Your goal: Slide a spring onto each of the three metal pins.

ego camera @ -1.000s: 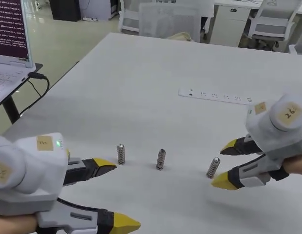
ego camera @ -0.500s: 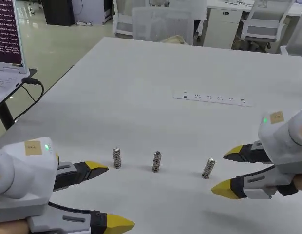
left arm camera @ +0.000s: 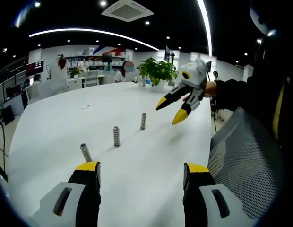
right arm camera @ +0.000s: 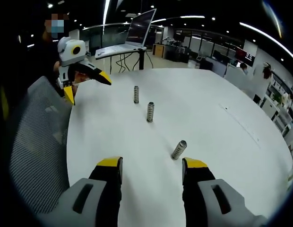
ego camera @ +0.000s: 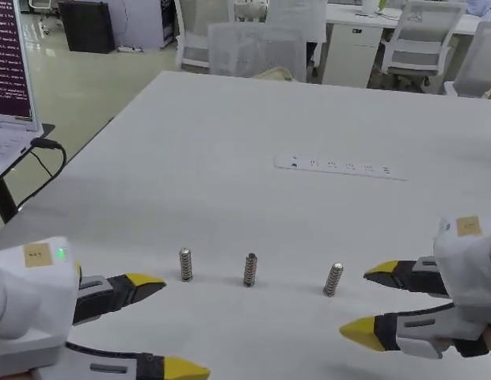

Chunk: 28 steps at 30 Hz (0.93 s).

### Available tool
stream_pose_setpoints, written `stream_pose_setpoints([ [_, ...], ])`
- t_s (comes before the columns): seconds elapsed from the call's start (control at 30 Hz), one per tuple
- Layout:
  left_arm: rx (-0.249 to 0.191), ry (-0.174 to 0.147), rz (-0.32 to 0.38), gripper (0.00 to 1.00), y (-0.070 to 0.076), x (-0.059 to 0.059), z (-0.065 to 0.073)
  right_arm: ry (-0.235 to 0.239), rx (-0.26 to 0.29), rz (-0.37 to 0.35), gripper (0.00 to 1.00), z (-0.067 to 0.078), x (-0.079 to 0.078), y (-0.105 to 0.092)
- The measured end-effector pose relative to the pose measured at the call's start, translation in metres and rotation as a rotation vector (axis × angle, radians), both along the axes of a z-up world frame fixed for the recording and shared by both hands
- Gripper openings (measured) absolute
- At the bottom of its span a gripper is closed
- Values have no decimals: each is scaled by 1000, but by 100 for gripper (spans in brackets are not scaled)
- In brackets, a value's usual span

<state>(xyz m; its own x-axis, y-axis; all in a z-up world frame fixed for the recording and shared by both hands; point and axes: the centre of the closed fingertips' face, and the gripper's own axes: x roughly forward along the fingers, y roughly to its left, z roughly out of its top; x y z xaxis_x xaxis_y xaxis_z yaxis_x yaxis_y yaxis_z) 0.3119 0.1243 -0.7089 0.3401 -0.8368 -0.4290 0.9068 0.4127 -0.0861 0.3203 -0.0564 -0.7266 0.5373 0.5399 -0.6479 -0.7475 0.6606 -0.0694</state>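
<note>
Silver coils stand in a row on the near part of the white tabletop (ego camera: 230, 142): the left spring (ego camera: 185, 264) and middle spring (ego camera: 250, 269) upright, the right spring (ego camera: 333, 279) leaning. Each seems already threaded over its pin, which would put the task at or near its end. The left hand-held gripper (ego camera: 182, 324) and right hand-held gripper (ego camera: 354, 299) flank the row, each with jaws spread wide and nothing between them. The right one's tips are near the leaning spring. A brush from those tips could topple it, since no base or fixture is seen holding it to the smooth surface. The pins lie hidden inside the coils, apart from what may be small caps on top, so whether each spring is fully seated cannot be told. A power strip (ego camera: 340, 167) lies well beyond.
</note>
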Motion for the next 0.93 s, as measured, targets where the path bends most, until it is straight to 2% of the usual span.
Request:
stream_pose_setpoints([
  [0.1,-5,3,8,68,2,0,0,-5,36,-19,49,-1,-4,1],
  [0.27,-9,4,19,68,5,-1,-1,-10,46,-37,50,-8,-11,-1],
  [0.37,-12,8,28,68,7,-2,-2,-12,93,-59,50,-8,-15,0],
  [0.5,-11,15,37,68,10,-5,-6,-29,105,-80,50,-9,-19,-1],
  [0.6,-13,18,45,68,12,-5,-7,-14,137,-97,50,-10,-22,0],
  [0.93,-22,34,77,68,18,-6,-13,11,116,-106,53,-22,-30,1],
])
